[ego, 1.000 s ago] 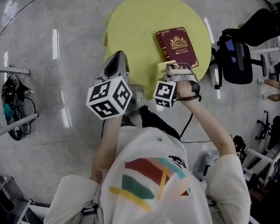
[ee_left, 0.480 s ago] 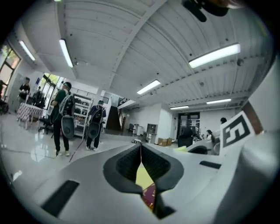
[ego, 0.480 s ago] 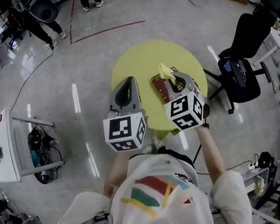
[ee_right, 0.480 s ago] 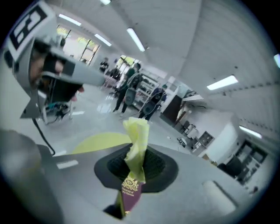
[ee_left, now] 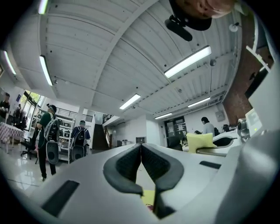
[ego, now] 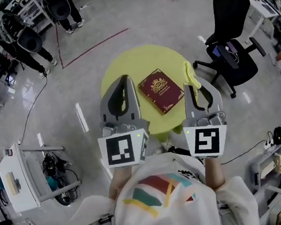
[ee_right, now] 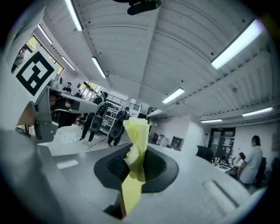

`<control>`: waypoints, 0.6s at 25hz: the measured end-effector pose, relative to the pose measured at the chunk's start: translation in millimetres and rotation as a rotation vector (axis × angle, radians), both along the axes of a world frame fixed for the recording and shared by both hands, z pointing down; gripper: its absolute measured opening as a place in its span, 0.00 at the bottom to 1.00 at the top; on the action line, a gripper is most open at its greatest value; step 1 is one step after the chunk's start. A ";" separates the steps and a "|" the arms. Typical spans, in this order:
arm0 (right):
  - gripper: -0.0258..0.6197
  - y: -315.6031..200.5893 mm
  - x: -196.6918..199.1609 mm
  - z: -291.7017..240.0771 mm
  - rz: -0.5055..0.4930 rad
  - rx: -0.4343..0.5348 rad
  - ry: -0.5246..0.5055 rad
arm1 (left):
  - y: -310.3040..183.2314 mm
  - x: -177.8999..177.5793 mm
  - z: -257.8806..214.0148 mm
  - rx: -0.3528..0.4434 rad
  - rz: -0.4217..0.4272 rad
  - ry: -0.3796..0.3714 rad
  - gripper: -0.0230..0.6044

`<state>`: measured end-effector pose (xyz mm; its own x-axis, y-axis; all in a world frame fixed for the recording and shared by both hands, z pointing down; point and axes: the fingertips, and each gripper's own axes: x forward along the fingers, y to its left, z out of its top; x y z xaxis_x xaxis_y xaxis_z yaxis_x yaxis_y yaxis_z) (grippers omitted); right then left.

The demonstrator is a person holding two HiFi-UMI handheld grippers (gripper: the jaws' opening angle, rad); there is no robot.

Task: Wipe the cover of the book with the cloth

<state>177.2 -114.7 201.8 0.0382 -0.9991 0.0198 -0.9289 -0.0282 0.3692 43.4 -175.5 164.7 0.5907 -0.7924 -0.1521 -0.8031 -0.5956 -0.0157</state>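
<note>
A dark red book [ego: 161, 90] with a gold emblem lies flat on the round yellow-green table [ego: 143, 60]. Both grippers are held high, near my head, above the table's near edge. My right gripper [ego: 198, 85] is shut on a yellow cloth [ego: 190, 72], which sticks up out of the jaws to the right of the book. In the right gripper view the cloth [ee_right: 136, 144] stands pinched between the dark pads [ee_right: 113, 166]. My left gripper [ego: 122, 79] is left of the book. Its jaws [ee_left: 141, 151] are pressed together with nothing in them.
A black office chair [ego: 231, 31] stands to the right of the table. People with backpacks [ego: 19, 37] stand at the far left. A white cart [ego: 18, 180] with cables beside it is at the lower left. Grey floor surrounds the table.
The right gripper has lifted the cloth from the table's near edge beside the book and brought it up high. The left gripper has risen too. The book now lies uncovered.
</note>
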 end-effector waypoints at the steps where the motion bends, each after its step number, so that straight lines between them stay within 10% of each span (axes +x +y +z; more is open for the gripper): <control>1: 0.08 5.9 4.5 -1.4 0.014 0.012 -0.007 | 2.3 3.5 -5.0 0.015 0.003 -0.002 0.06; 15: 0.08 29.7 21.2 6.4 0.056 0.045 -0.035 | 18.0 38.8 -5.8 0.044 0.052 -0.042 0.06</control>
<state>198.4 -85.0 208.2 0.0946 -0.9952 -0.0232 -0.9375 -0.0969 0.3341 82.1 -157.5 159.0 0.6378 -0.7534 -0.1604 -0.7689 -0.6349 -0.0754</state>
